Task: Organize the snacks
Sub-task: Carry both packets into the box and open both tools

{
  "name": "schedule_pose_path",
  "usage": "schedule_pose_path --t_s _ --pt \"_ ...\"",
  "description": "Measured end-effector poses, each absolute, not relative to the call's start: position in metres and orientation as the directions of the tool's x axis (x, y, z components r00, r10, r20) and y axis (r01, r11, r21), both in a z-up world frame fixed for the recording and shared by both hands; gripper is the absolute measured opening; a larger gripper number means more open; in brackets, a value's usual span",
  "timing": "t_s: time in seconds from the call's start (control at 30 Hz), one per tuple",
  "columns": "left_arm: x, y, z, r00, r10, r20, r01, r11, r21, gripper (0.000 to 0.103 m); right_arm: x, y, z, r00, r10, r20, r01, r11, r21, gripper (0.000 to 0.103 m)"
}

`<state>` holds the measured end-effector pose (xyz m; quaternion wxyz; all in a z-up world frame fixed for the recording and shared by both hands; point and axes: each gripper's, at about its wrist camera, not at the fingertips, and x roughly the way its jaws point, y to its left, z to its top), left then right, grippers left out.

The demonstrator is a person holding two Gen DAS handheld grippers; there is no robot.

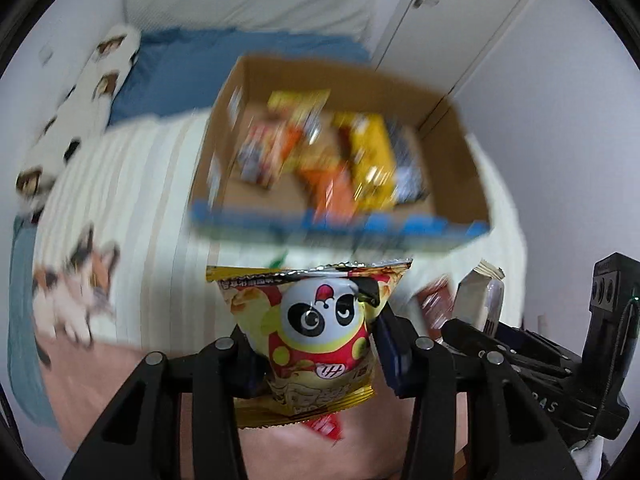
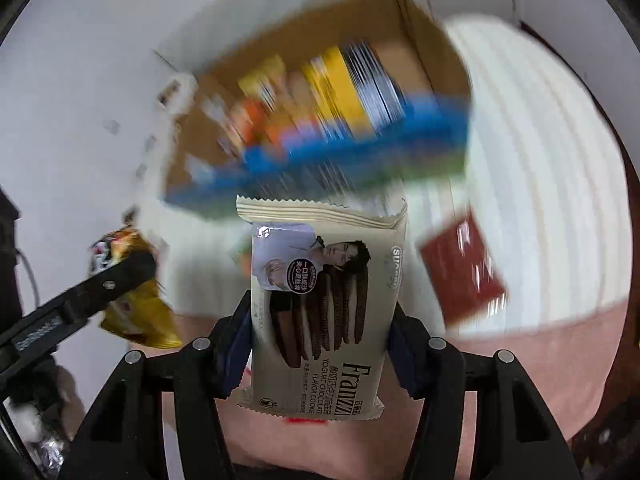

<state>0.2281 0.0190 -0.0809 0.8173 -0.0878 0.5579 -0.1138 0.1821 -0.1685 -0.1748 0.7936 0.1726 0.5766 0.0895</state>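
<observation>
Bed (image 1: 160, 184) bears cardboard box (image 1: 452, 136) holding snack packets (image 1: 372, 156).

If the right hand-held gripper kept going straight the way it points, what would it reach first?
Probably the blue-edged near wall of the cardboard box, straight ahead of the cookie pack that the right hand-held gripper holds. Motion blur leaves depth unclear.

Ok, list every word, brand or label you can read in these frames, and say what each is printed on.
"Franzzi": cream cookie packet, held by the right gripper.
"YOGURT CHOCOLATE FLAVOR COOKIE": same packet.
Panda snack bag in the left gripper: Chinese print, unreadable.
Cardboard box and its snacks: blurred.
</observation>
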Motion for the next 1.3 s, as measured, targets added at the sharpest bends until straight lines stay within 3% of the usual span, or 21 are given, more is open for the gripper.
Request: schedule_pose_path --t_s 0.17,0.33,0.57,0.87,0.97,1.0,1.03,1.13,1.2,1.27,1.3 --pt "0.293 0.009 -0.046 0.363 -0.279 -0.889 0.126 0.96 -0.249 0.043 0.248 -0.169 -0.118 0.403 0.324 -0.856 0.011 0.933 0.359 0.062" --pt "0.366 0.004 -0.071 0.284 -0.266 -0.921 0.098 0.964 -0.248 0.043 0.326 -0.166 -0.108 0.38 0.275 -0.883 0.014 0.953 0.302 0.062" --pt "0.424 0.011 -0.142 0.129 -0.189 -0.974 0.035 0.982 -0.186 0.043 0.39 -0.161 -0.162 0.277 0.227 -0.934 0.064 0.965 0.254 0.062" --pt "0.426 0.015 -0.218 -0.028 -0.165 -0.986 0.004 0.986 -0.165 0.044 0.404 -0.171 -0.24 0.149 0.199 -0.969 0.118 0.969 0.217 0.062" --pt "0.422 0.017 -0.231 -0.085 -0.174 -0.981 -0.014 0.985 -0.174 0.044 0.406 -0.171 -0.261 0.048 0.212 -0.976 0.128 0.968 0.217 0.068" --pt "0.42 0.018 -0.234 -0.099 -0.191 -0.977 -0.024 0.982 -0.19 0.044 0.407 -0.169 -0.267 0.006 0.216 -0.976 0.121 0.969 0.215 0.086" --pt "0.42 0.019 -0.235 -0.101 -0.198 -0.975 -0.026 0.98 -0.196 0.045 0.405 -0.168 -0.267 -0.006 0.215 -0.977 0.11 0.971 0.213 0.097" --pt "0.416 0.021 -0.231 -0.082 -0.19 -0.978 -0.024 0.982 -0.189 0.054 0.403 -0.163 -0.269 -0.028 0.159 -0.987 0.067 0.985 0.157 0.098" --pt "0.415 0.022 -0.226 -0.065 -0.196 -0.978 -0.024 0.981 -0.195 0.081 0.401 -0.161 -0.267 -0.026 0.163 -0.986 0.059 0.985 0.161 0.098" --pt "0.412 0.022 -0.221 -0.051 -0.188 -0.981 -0.022 0.982 -0.188 0.091 0.398 -0.159 -0.265 -0.02 0.161 -0.987 0.053 0.986 0.159 0.097" --pt "0.411 0.021 -0.217 -0.039 -0.182 -0.983 -0.02 0.983 -0.181 0.091 0.397 -0.158 -0.264 -0.012 0.149 -0.989 0.046 0.988 0.148 0.098"
